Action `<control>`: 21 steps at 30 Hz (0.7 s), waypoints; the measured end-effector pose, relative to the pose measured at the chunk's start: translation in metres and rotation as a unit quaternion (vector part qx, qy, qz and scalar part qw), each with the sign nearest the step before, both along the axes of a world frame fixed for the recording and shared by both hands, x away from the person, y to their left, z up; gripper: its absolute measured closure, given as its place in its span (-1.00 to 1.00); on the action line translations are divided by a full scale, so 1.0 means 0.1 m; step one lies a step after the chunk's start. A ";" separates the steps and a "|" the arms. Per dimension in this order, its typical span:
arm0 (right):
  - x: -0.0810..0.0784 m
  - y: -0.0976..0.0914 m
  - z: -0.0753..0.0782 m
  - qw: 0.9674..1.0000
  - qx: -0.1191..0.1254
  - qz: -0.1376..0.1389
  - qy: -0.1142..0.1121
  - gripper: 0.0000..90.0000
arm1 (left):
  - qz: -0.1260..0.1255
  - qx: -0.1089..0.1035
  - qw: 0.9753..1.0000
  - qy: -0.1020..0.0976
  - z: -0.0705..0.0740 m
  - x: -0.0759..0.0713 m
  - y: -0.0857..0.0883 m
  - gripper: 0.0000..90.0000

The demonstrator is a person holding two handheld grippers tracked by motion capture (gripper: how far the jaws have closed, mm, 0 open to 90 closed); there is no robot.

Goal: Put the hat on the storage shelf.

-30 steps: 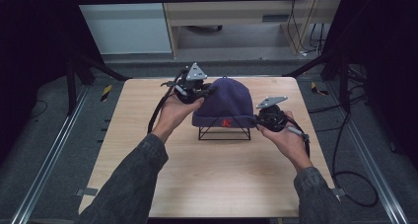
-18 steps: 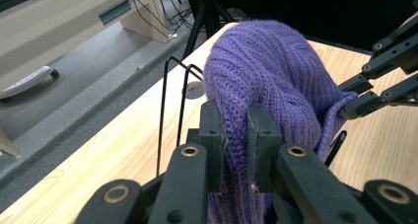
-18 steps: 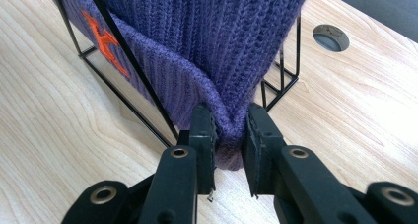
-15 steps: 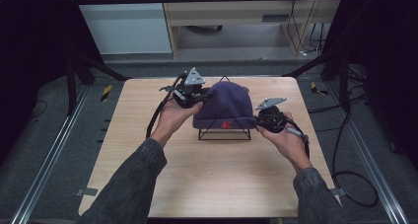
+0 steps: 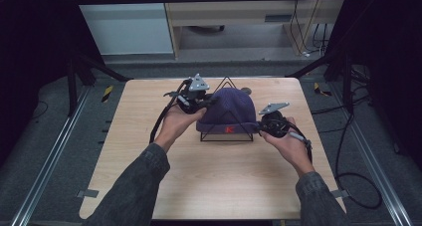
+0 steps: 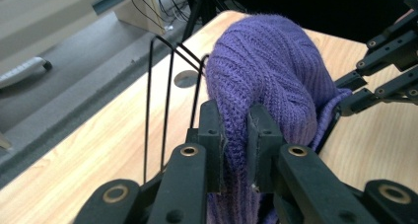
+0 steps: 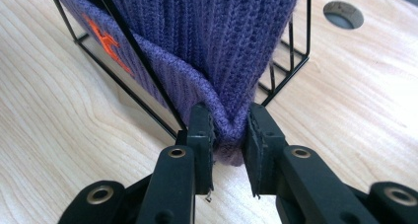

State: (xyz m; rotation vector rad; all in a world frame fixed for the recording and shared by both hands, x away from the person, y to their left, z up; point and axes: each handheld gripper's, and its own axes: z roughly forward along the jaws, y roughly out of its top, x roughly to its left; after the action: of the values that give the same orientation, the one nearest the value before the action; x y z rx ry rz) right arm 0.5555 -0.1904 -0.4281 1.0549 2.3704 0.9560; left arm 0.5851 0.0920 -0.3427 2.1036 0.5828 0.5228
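Grey carpet and dark metal framing surround a pale wooden tabletop (image 5: 209,181) in the high view, with a light cabinet against the far wall. Near the far middle of the tabletop a purple knit hat (image 5: 230,111) sits draped over a black wire stand (image 5: 226,136). The left tool (image 5: 201,102) grips the hat's left side and the right tool (image 5: 261,127) its right lower edge.

From the left gripper view, the tabletop's wood grain runs to a far edge with a round cable hole (image 6: 186,78), grey floor beyond. The left tool's jaws are clamped on a fold of the hat (image 6: 266,81).

Seen through the right gripper view, the right tool (image 7: 229,135) pinches the hat's brim (image 7: 197,86) beside the stand's corner, just above the tabletop.
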 end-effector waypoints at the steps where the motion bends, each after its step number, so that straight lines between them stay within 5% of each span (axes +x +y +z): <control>1: 0.00 0.00 -0.01 1.000 -0.002 0.001 -0.001 0.67 | -0.002 0.005 1.000 0.000 -0.01 0.00 0.00 0.75; 21: 0.01 0.01 -0.13 1.000 -0.010 -0.006 0.024 0.40 | 0.007 0.006 1.000 0.014 -0.24 -0.06 0.06 0.60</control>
State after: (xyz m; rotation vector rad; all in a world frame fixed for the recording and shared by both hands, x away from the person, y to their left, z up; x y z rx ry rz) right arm 0.5566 -0.1893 -0.4410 1.0944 2.4052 0.9095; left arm 0.5793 0.0981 -0.3671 2.1220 0.6124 0.5055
